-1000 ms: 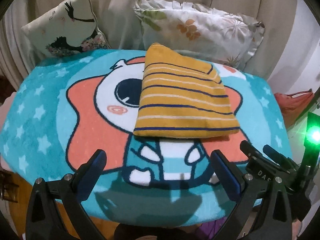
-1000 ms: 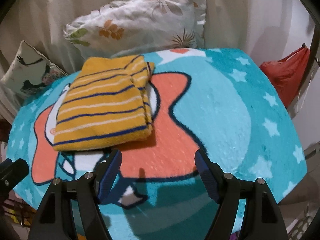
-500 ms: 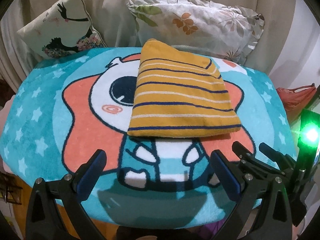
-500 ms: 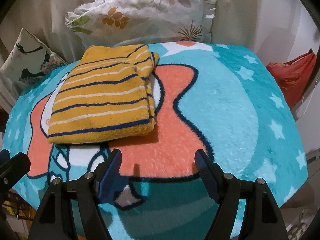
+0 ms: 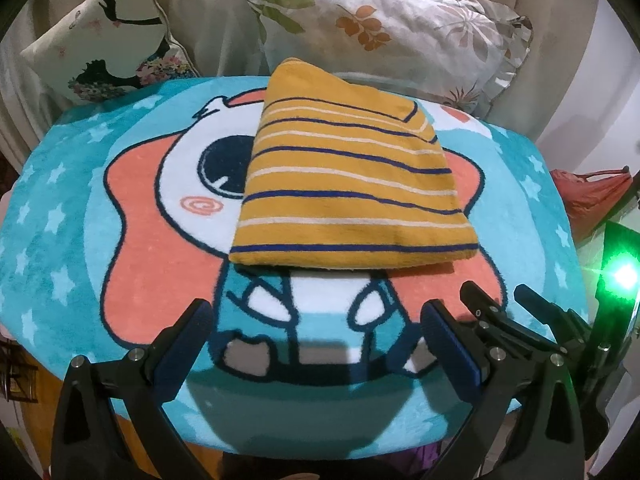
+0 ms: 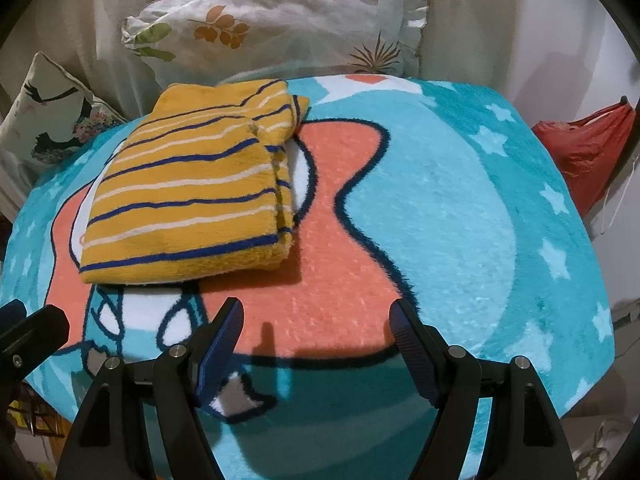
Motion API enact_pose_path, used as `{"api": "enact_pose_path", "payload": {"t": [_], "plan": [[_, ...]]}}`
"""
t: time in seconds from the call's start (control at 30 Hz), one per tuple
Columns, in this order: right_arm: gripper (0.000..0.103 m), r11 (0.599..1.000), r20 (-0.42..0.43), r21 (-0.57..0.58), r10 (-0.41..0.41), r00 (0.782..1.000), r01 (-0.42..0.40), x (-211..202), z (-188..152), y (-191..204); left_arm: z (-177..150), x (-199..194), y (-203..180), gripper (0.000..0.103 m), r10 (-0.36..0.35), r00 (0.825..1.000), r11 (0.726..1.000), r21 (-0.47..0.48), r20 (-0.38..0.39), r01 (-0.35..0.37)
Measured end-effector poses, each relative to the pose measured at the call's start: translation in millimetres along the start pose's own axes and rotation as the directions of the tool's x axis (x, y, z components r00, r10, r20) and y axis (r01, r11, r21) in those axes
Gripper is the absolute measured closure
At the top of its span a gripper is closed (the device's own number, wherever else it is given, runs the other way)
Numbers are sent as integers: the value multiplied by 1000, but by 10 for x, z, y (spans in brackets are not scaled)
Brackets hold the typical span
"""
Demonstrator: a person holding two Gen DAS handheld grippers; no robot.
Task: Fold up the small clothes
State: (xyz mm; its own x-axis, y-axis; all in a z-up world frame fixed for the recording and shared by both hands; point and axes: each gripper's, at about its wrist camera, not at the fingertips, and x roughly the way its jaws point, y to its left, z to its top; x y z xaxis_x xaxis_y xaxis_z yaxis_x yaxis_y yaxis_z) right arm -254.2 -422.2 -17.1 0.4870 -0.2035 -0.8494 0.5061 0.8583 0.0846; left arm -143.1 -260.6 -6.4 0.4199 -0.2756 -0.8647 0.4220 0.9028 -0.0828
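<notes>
the left gripper stands wide, its blue pads holding nothing, and hangs just short of the near edge of the folded garment, which lies straight ahead of it and a little above its jaws in the left wrist view. the right gripper is equally wide and empty, but from it the garment sits ahead and off to the left, so only its left finger lines up with the garment's near right corner. judged from this, the left gripper is the nearer and better centred of the two. the garment is a yellow knit with blue and cream stripes, already folded into a thick, roughly rectangular packet resting flat on the cartoon mat that covers the counter. its stripes run crosswise to both grippers, and its long axis seems to run away from them toward the floral pillow behind, with the far end narrowing. the stacked layers show along its right side in the right wrist view. a second cushion with a dark figure print stands at the back left, and a red bag lies beyond the mat on the right. the fold looks close to finished.
</notes>
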Motion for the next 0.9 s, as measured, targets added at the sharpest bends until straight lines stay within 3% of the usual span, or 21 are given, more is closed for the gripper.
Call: {"api": "enact_pose_path", "payload": {"t": [0.9], "plan": [[23,1000,6,-15,-5,1000,5,-25,-22,-12,-29,120,48,0,-16,998,998,-56,-58,13]]}}
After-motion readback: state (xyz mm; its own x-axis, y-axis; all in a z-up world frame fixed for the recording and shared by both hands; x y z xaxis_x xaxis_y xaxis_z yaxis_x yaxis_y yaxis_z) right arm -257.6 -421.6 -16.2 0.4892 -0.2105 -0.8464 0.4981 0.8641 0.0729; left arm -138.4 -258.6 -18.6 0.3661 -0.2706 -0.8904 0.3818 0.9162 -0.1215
